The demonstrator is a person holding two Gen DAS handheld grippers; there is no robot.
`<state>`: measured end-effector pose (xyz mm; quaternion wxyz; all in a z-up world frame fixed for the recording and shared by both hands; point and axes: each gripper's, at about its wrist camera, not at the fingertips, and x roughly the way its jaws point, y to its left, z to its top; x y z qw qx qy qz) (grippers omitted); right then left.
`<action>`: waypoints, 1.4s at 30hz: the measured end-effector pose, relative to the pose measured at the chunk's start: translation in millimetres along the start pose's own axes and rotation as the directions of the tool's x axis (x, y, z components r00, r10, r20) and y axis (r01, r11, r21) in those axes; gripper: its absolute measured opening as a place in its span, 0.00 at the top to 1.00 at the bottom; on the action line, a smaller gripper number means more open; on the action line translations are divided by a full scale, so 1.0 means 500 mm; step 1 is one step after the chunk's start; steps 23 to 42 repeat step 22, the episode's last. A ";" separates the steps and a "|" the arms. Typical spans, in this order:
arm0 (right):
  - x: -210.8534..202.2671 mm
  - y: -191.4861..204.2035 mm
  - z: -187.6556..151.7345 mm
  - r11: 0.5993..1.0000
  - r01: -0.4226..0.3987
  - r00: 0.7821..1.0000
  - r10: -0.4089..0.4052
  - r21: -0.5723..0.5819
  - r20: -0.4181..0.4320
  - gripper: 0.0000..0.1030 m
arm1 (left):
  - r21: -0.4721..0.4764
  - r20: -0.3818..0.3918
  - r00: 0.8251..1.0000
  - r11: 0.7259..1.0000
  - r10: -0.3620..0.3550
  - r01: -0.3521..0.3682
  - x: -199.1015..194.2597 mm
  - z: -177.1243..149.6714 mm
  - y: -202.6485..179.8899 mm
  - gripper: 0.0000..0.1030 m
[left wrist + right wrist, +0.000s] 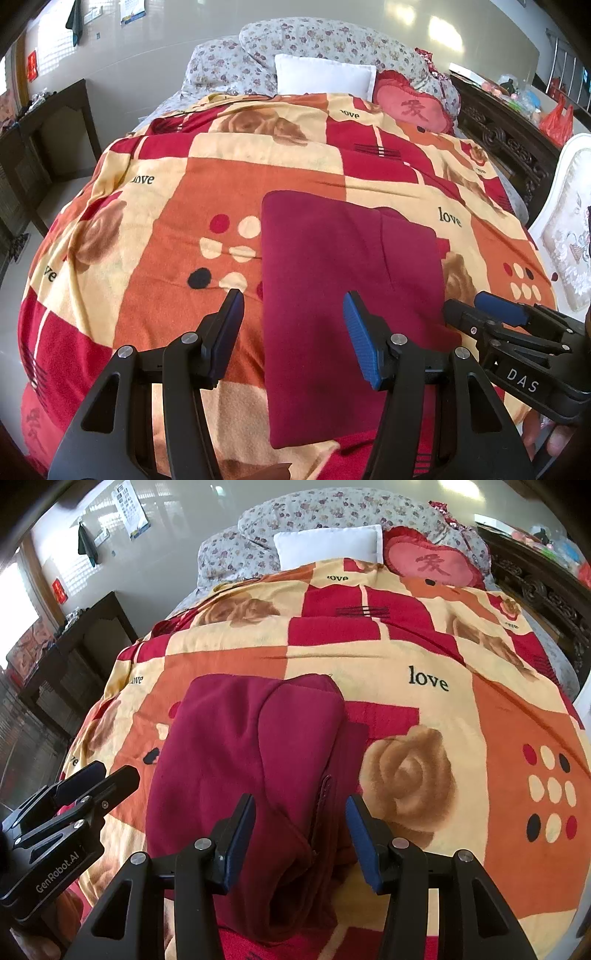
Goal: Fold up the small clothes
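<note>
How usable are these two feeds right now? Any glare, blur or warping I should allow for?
Left wrist view: sharp on the dark red garment and blanket; bright glare on the glossy wall behind the pillows; heavy fisheye bulge, dark corners. Right wrist view: garment crisp, zipper readable; the upper-left edge is smeared and dim; window light blows out at far left.

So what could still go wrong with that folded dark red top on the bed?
The dark red fleece garment lies on a soft, rumpled patchwork blanket, so a pinch might catch blanket too. Both the left gripper and right gripper are open above it; closing on the bulky right-hand fold could pull the layers apart.
</note>
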<state>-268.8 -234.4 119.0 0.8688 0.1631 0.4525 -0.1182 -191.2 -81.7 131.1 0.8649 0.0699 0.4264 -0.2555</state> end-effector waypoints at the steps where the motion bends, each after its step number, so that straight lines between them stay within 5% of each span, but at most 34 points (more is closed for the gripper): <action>1: 0.000 0.000 0.000 1.000 -0.001 1.000 0.001 0.000 -0.002 0.53 | 0.000 0.000 1.000 1.000 0.001 -0.001 0.001 0.000 0.002 0.46; 42: 0.015 -0.011 -0.002 1.000 -0.011 1.000 0.012 0.013 -0.025 0.52 | -0.022 0.025 1.000 1.000 0.016 -0.016 0.009 0.008 0.023 0.46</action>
